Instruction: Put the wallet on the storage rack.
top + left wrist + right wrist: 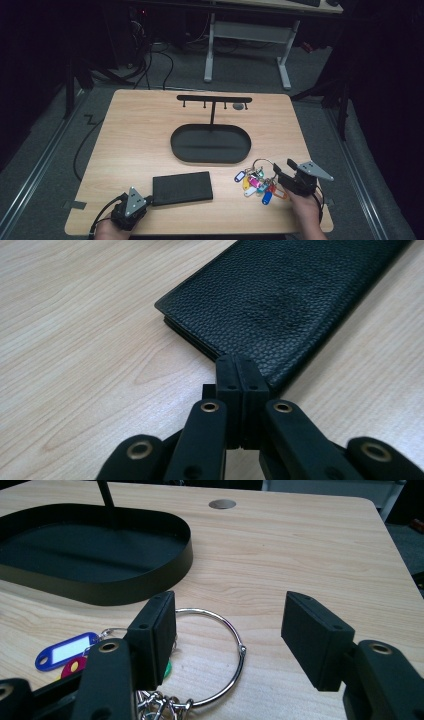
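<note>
A black leather wallet [182, 187] [290, 295] lies flat near the table's front edge. My left gripper [149, 200] [239, 360] is shut, jaws pressed together, with its tips at the wallet's near edge; nothing shows between them. On the right lies a bunch of coloured key tags [257, 185] [65, 651] on a large metal ring [262, 164] [235, 650]. My right gripper [283, 170] [227, 610] stands open just above that ring, one jaw over the ring's left side and the other off to its right, pads clear of it.
A black oval tray [210, 159] [125, 587] sits mid-table, with a post and a hook bar [214, 99] rising behind it. A round grey cap [239, 106] [222, 503] is set in the tabletop at the back. A desk frame stands beyond the table.
</note>
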The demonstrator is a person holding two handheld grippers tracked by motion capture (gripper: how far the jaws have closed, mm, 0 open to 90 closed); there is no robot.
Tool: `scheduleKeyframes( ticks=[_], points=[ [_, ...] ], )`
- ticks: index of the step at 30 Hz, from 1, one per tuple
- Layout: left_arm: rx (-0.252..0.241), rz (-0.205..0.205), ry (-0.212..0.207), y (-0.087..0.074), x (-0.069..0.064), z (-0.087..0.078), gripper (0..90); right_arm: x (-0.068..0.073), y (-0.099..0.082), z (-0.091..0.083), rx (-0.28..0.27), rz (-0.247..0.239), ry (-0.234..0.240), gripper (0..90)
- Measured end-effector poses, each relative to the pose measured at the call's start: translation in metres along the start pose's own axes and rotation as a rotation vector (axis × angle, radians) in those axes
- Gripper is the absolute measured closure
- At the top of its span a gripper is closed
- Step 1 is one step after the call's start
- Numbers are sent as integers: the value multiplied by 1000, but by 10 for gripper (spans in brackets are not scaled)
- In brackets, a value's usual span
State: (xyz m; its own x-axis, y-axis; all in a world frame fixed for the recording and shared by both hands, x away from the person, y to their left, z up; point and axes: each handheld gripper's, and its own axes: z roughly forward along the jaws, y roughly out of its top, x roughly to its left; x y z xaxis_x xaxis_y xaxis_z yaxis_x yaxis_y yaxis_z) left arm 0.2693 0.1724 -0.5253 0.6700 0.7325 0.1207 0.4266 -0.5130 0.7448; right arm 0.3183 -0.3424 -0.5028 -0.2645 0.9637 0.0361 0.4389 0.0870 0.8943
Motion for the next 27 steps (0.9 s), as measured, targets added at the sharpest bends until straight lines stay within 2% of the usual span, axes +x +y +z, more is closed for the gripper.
scheduleKeyframes(
  ticks=[5, 9, 11, 14, 15, 16, 19, 20, 22, 24, 26, 27],
  points=[
    [-4, 13, -11, 0, -5, -1, 900, 1, 2, 3, -3, -8, -1, 389],
    [-11, 26, -30, 3, -16, -2, 900, 0, 3, 5, 27, -17, 13, 394],
    [-11, 33, -42, 4, -21, -1, 899, -3, 3, 5, 34, -2, 15, 394],
    [-16, 72, -65, 7, -32, 1, 875, -7, 4, 6, 26, 13, 20, 398],
    [-16, 72, -65, 7, -32, 1, 868, -7, 4, 6, 26, 18, 20, 399],
    [-24, 94, -90, 10, -40, 2, 857, -7, 4, 7, 28, 19, 21, 400],
    [-28, 118, -98, 12, -46, 3, 846, -6, 4, 9, 31, 14, 24, 400],
    [-32, 128, -95, 13, -45, 2, 816, -4, 4, 9, 36, 7, 23, 399],
    [-43, 116, -89, 13, -43, 1, 790, -4, 4, 9, 35, 3, 21, 399],
    [-75, 70, -72, 12, -31, -6, 718, -4, 4, 7, 42, 1, 22, 431],
    [-86, 57, -61, 12, -28, -8, 683, -4, 4, 6, 46, 1, 23, 438],
    [-111, 39, -61, 13, -23, -9, 570, -3, 3, 3, 56, 6, 24, 457]
  ],
)
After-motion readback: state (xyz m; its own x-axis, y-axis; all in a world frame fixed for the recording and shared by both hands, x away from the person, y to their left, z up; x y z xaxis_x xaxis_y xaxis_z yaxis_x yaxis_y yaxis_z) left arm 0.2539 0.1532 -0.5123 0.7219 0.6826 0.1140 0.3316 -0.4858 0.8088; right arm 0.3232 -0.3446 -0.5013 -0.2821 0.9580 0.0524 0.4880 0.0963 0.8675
